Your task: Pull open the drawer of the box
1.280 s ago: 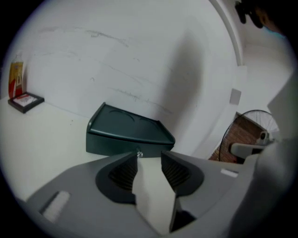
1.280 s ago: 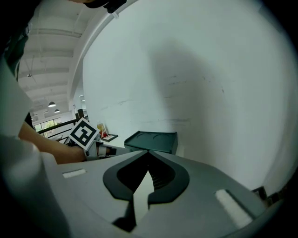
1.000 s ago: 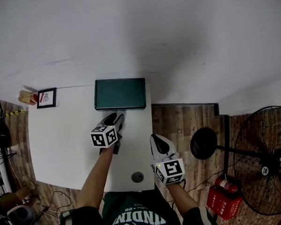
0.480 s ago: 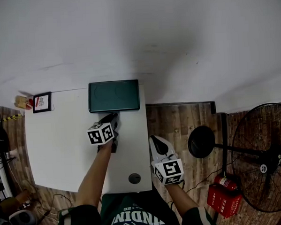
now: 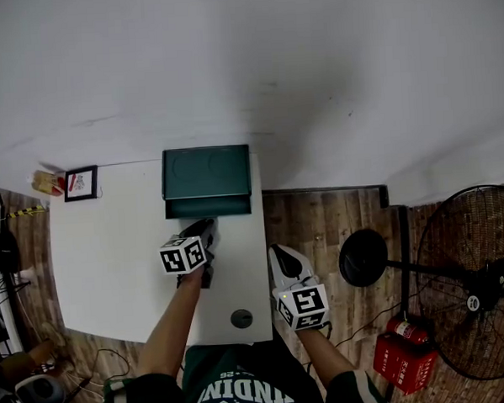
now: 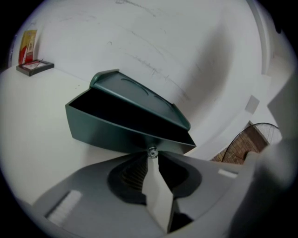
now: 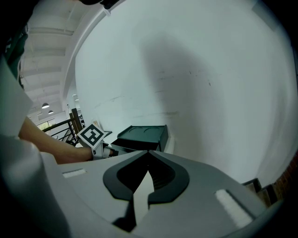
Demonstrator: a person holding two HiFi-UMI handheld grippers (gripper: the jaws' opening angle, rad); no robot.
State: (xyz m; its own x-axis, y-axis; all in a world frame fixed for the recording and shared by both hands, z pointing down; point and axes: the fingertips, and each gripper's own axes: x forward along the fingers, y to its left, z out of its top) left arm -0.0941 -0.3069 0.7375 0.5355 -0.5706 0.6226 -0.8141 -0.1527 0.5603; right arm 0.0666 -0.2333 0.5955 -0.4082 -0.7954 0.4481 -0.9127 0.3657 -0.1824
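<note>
Hanging off the tabletop's right edge, nearest the person, the right gripper (image 5: 279,251) has its jaws together on nothing and plays no part. Ahead of it, over the tabletop (image 5: 112,271), is the left gripper (image 6: 152,159). Its jaws stood wide a second ago; they have since closed on the small metal knob (image 6: 152,152) of the drawer (image 6: 109,131) and hold that pinch. The change that matters lies just beyond. The drawer front was flush with the box (image 5: 206,169) half a second ago and now stands out from it toward the person, with a dark gap showing above it. The box sits at the far edge, by the far right corner, and seems to have kept its place. So the pull is under way and working. The drawer looks only partly out, so it likely needs drawing further toward the near edge.
</note>
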